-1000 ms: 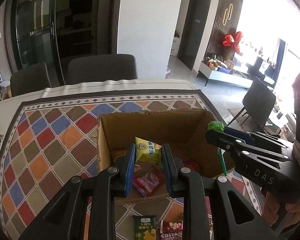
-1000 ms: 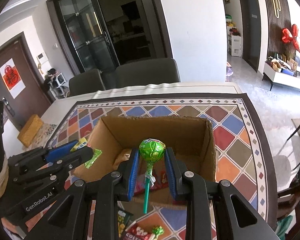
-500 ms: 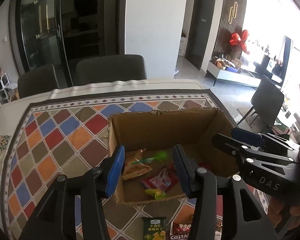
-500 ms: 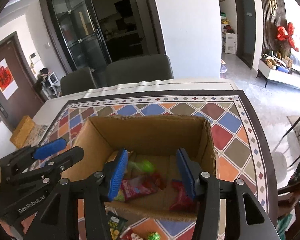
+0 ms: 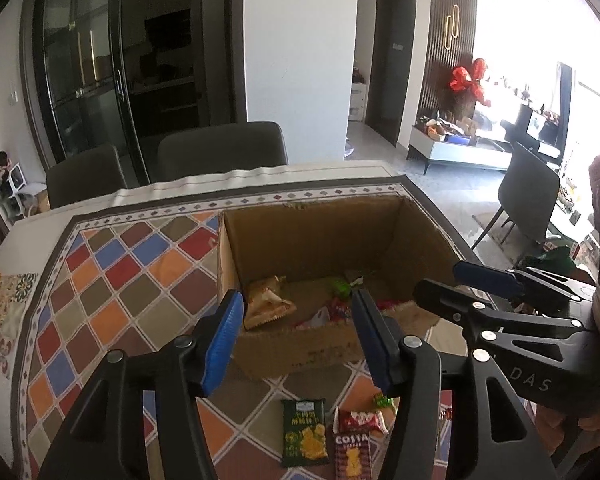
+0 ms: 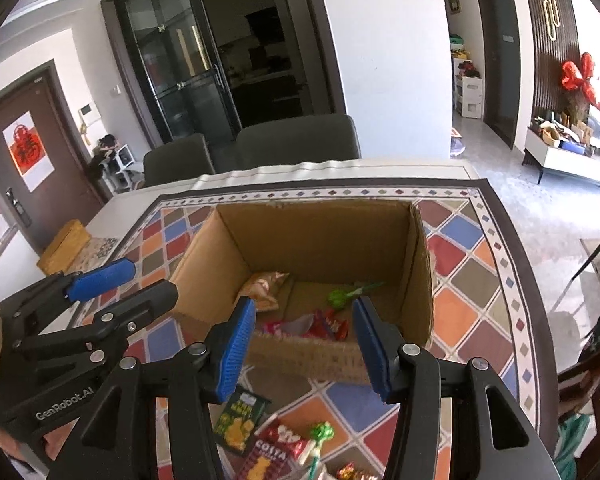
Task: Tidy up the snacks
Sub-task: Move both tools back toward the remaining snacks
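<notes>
Now both grippers are hanging empty over the near edge of the cardboard box [image 5: 332, 236]. The left gripper [image 5: 298, 320] has just been opening; its blue fingers [image 5: 224, 340] are standing apart with nothing between them, whereas a second ago they were clamped on a yellow-green packet. The right gripper [image 6: 304, 328], likewise parted and empty, was pinching the green lollipop [image 6: 338, 297], which is now lying on the box floor beside an orange packet [image 6: 262, 286] and red wrappers [image 6: 328, 322]. Nearer, a dark green packet [image 5: 304, 432] and a Costa packet [image 5: 352, 454] are resting on the patterned counter [image 5: 112, 280].
</notes>
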Motion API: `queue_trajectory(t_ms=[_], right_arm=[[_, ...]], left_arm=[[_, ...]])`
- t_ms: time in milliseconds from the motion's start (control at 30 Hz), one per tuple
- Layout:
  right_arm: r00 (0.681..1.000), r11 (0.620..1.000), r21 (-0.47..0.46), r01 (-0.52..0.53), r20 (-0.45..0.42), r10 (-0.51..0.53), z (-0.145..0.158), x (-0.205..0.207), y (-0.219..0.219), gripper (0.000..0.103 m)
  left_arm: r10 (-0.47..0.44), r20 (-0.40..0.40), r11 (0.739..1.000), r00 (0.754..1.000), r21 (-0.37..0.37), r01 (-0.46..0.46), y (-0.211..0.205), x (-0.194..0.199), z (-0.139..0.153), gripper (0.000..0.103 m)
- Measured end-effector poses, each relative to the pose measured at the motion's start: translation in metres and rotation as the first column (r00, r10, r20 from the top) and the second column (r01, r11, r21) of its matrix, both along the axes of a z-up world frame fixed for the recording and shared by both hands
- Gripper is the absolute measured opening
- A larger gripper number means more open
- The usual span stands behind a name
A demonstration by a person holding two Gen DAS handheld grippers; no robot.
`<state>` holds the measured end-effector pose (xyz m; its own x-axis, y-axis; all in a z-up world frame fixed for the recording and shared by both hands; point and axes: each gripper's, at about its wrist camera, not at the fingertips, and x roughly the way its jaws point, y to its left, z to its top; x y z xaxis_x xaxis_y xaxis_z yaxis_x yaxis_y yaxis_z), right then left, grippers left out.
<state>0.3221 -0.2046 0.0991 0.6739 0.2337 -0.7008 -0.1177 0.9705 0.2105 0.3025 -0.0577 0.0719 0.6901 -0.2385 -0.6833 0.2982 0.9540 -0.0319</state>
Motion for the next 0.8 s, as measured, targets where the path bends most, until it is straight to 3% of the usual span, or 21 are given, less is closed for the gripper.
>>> queue_trajectory(t_ms=[800], right_arm=[[0.994,1.000,0.008,-0.009,-0.107,0.009,-0.048,-0.048,0.011,0.052]], left_arm=[[0.033,-0.100,0.999,0.994,0.035,-0.030,0.013,-0.050,-0.054,0.057]])
